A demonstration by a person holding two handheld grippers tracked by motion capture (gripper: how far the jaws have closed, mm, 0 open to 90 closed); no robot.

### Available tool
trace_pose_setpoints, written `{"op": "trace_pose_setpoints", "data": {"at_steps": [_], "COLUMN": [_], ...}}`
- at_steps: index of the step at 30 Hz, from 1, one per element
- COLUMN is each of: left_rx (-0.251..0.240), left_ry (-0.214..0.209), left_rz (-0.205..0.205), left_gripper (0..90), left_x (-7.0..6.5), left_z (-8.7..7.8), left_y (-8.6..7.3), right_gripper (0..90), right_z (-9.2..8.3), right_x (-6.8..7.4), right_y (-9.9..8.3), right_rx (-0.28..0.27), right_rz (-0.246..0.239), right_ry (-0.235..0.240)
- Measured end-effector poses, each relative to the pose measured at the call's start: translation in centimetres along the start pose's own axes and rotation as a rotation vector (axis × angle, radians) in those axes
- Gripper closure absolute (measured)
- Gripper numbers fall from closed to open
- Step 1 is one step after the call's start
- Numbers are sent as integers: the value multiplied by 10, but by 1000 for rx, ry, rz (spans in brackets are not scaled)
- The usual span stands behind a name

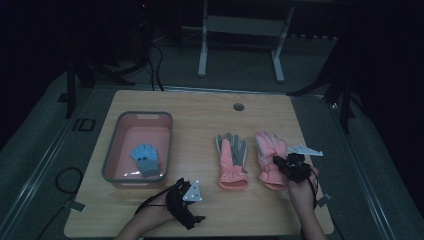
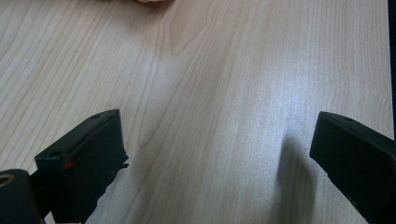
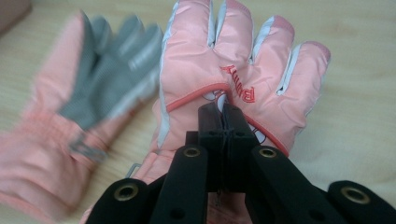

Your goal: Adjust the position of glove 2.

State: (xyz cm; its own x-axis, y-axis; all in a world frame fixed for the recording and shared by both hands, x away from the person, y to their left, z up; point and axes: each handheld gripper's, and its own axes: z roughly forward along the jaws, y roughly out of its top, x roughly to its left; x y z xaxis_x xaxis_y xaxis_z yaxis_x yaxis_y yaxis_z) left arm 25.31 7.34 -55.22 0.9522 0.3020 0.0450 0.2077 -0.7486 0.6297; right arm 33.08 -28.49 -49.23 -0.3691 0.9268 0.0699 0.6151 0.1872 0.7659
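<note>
Right gripper [image 3: 223,116] sitting over back of pink padded glove with red lettering [image 3: 243,65], jaws pressed together, pinching its fabric. Glove lying flat on right side of pale wooden table [image 1: 200,115]. Second pink glove with grey palm [image 1: 232,160] lying just beside it. Left gripper [image 2: 219,158] hovering above bare wood, jaws spread wide. Small blue glove [image 1: 145,159] resting inside pink plastic bin with grey rim [image 1: 167,145].

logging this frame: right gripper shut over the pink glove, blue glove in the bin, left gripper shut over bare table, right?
One slip: the left gripper is open; the left gripper view shows its jaws wide apart over bare table. The right gripper, pink glove, blue glove and bin are as stated.
</note>
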Motion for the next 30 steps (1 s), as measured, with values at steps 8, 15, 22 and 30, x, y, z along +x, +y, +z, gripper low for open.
{"op": "trace_pose_setpoints", "data": {"at_steps": [8, 15, 22, 30], "left_rx": [-2, -7, -5, -10], "left_ry": [1, 0, 3, 1], "left_rz": [2, -1, 5, 7], "left_gripper": [33, 33, 33, 33], "left_x": [0, 0, -1, -1], "left_z": [-1, -1, 0, -1], "left_y": [0, 0, 0, 0], "right_gripper": [885, 886, 887, 887], "right_z": [-25, -34, -34, -20], "right_x": [25, 44, 73, 94], "right_y": [42, 63, 74, 70], "right_rx": [-85, -127, -147, -145], "right_rz": [-7, -6, -7, 28], "right_ry": [-20, -20, -6, 27]}}
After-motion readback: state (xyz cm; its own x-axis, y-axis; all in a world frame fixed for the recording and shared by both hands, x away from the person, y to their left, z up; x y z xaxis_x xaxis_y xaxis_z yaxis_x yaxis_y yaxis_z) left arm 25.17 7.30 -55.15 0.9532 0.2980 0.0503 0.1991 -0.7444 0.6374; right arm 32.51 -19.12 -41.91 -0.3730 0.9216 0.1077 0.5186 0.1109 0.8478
